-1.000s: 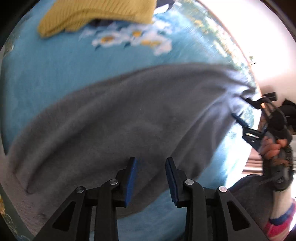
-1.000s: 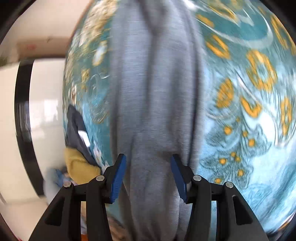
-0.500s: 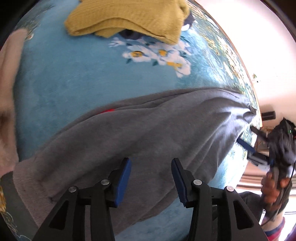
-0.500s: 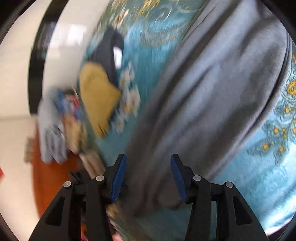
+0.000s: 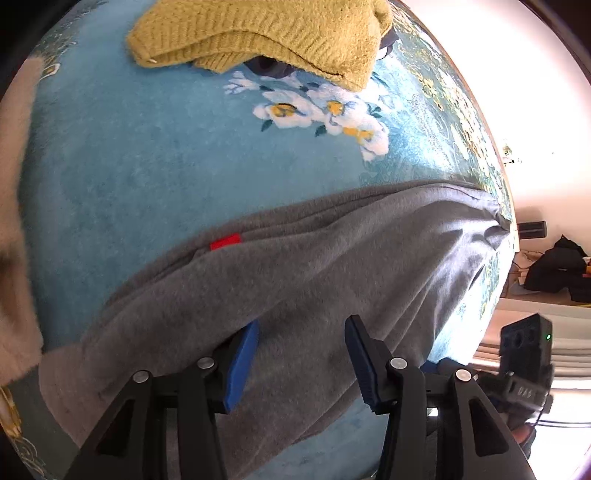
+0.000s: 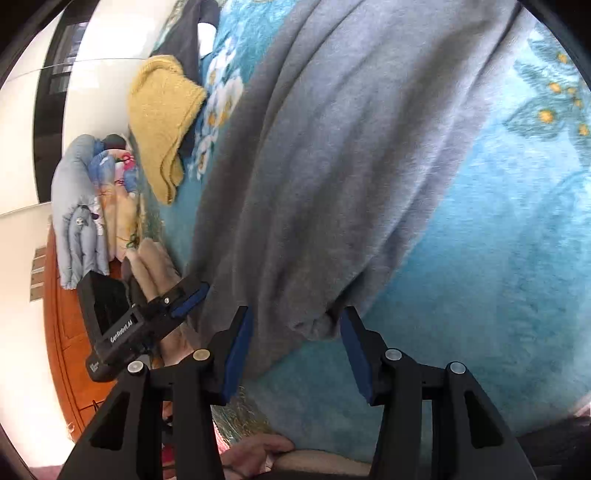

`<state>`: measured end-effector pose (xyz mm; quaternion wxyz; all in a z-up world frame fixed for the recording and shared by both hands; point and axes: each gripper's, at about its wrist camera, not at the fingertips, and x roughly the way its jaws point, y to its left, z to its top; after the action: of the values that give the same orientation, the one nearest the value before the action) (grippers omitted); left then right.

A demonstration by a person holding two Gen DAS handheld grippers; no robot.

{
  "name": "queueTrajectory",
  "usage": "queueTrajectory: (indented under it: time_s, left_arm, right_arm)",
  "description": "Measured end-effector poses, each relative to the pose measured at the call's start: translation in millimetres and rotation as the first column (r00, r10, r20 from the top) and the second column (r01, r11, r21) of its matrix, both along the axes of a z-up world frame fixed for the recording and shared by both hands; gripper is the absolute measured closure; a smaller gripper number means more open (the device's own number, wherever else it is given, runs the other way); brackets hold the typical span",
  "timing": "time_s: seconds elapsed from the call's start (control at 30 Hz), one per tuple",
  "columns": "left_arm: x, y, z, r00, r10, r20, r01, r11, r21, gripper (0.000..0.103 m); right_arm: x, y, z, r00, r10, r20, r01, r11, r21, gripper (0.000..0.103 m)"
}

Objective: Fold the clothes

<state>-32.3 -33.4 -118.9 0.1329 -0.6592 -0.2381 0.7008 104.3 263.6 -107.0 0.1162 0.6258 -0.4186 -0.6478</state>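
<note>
The grey fleece garment lies spread across a blue plush carpet with white and yellow flowers, running as a broad band from about eight o'clock to three o'clock in the left wrist view, with long soft folds along its length and a small red tag on its upper edge near ten o'clock of centre. The left gripper hovers at six o'clock with its blue-padded fingers spread wide apart, released and holding nothing; a fold of the grey cloth drapes over the tip of the left-hand finger, and the fabric shows in the gap between them. A folded mustard-yellow knitted sweater rests on the carpet at twelve o'clock, well apart from the grey garment, with something dark tucked under it. A pale beige fuzzy cloth blurs the nine o'clock edge. In the right wrist view the same grey garment stretches from twelve o'clock down to the centre, its rounded lower corner ending between the tips of the right gripper, whose fingers also stand wide open, gripping nothing. The left gripper appears at eight o'clock, touching the garment's edge, and a bundle of pale blue and patterned fabrics lies at nine o'clock beside the yellow sweater.
</note>
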Motion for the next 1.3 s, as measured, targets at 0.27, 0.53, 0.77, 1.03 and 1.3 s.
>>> queueTrajectory:
  time_s: [0.27, 0.53, 0.77, 1.03, 1.3]
  left_arm:
    - [-4, 2, -4, 1.000, 0.018, 0.024, -0.018, 1.000, 0.021, 0.049]
    - [-4, -7, -5, 0.999, 0.028, 0.026, -0.028, 0.999, 0.027, 0.049]
    - [-4, -15, -10, 0.998, 0.049, 0.032, -0.050, 0.998, 0.026, 0.049]
    - [-7, -27, -19, 0.996, 0.081, 0.024, -0.081, 0.997, 0.009, 0.049]
    - [-8, -31, 10, 0.995, 0.063, -0.073, -0.067, 0.996, -0.053, 0.049]
  right_arm:
    - [-4, -25, -15, 0.997, 0.069, -0.027, -0.068, 0.997, 0.021, 0.063]
    - [15, -28, -7, 0.985, 0.171, -0.022, -0.168, 0.982, 0.086, 0.100]
    - [36, -18, -7, 0.978, 0.202, 0.045, -0.206, 0.972, 0.117, 0.100]
    - [35, -23, -19, 0.974, 0.180, 0.134, -0.199, 0.969, 0.145, 0.100]
    - [31, -11, 36, 0.995, 0.097, -0.020, -0.091, 0.977, 0.192, 0.098]
